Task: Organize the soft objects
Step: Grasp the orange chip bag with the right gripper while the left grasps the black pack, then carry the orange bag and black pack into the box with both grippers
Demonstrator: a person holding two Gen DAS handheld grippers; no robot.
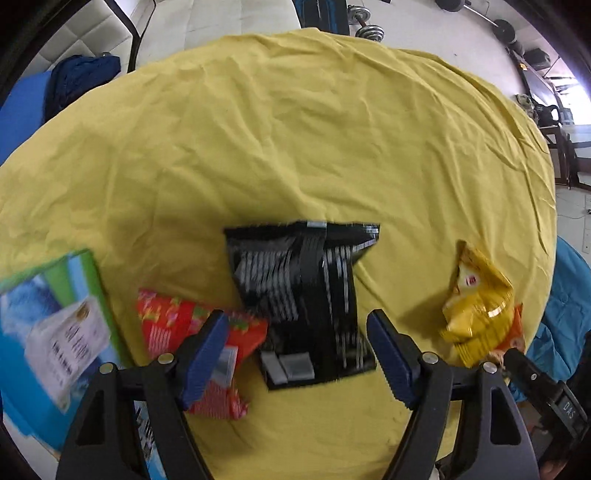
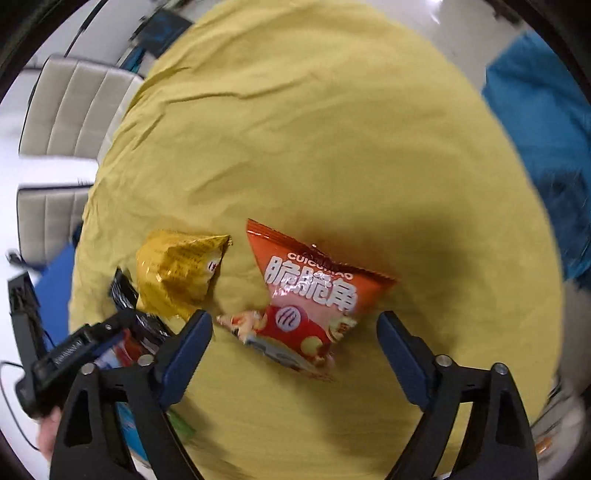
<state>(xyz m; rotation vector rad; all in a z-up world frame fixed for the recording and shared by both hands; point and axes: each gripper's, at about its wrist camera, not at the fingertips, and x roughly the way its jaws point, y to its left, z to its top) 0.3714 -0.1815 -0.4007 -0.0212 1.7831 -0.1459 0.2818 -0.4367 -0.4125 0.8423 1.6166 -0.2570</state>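
Note:
A black packet with white stripes (image 1: 306, 295) lies on the yellow cloth (image 1: 295, 129), just past my left gripper (image 1: 295, 321), whose jaws stand open around its near end without pressing on it. A red packet (image 1: 173, 321) lies under the left finger. At the right is a yellow packet (image 1: 476, 306) on top of an orange one (image 1: 517, 332). In the right wrist view the orange snack packet (image 2: 314, 295) lies between the open fingers of my right gripper (image 2: 291, 321), untouched. The gold packet (image 2: 177, 269) and the black packet (image 2: 122, 291) lie to its left.
A blue and green box (image 1: 48, 325) rests at the cloth's left edge. White chairs (image 2: 74, 103) stand beyond the table, with dumbbells (image 1: 365, 22) on the floor. Blue fabric (image 2: 535, 129) lies at the right. The far half of the cloth (image 2: 332, 129) is bare.

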